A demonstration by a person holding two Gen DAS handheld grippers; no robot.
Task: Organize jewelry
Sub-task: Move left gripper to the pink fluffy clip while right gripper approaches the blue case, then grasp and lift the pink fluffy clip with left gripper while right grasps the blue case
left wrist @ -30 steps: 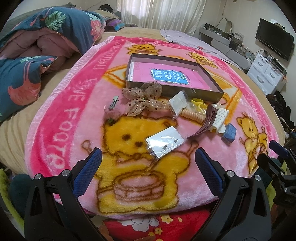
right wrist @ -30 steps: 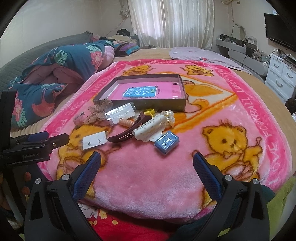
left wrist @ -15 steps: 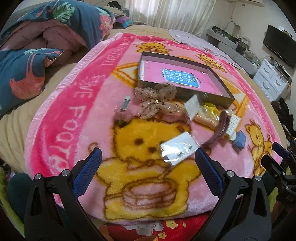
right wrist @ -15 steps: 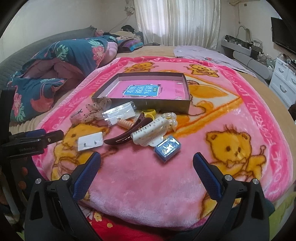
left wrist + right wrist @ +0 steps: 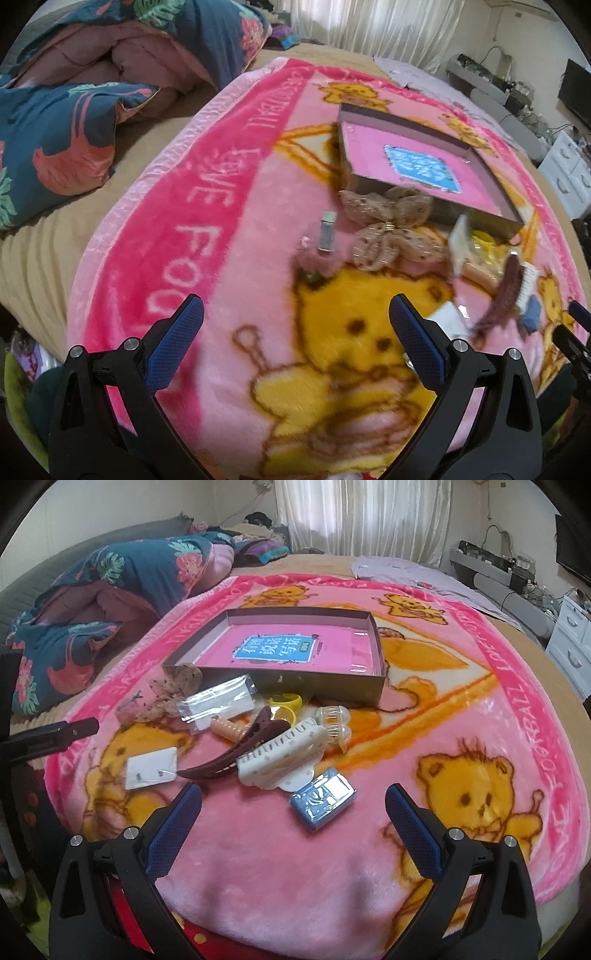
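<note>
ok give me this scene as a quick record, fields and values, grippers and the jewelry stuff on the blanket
surface: pink bear blanket on a bed
container: shallow box, open, only a pink printed sheet inside
left gripper: open, holding nothing, above the blanket
right gripper: open, holding nothing, near the blue packet
loose items: white claw clip, dark maroon clip, earring card, lace bow, small metal clip, yellow rings
items in box: none yet
image note: left wrist view blurred

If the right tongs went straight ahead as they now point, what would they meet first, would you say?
Probably the blue packet, which lies nearest between the open right tongs; the white clip sits just behind. Depth is unclear.
</note>
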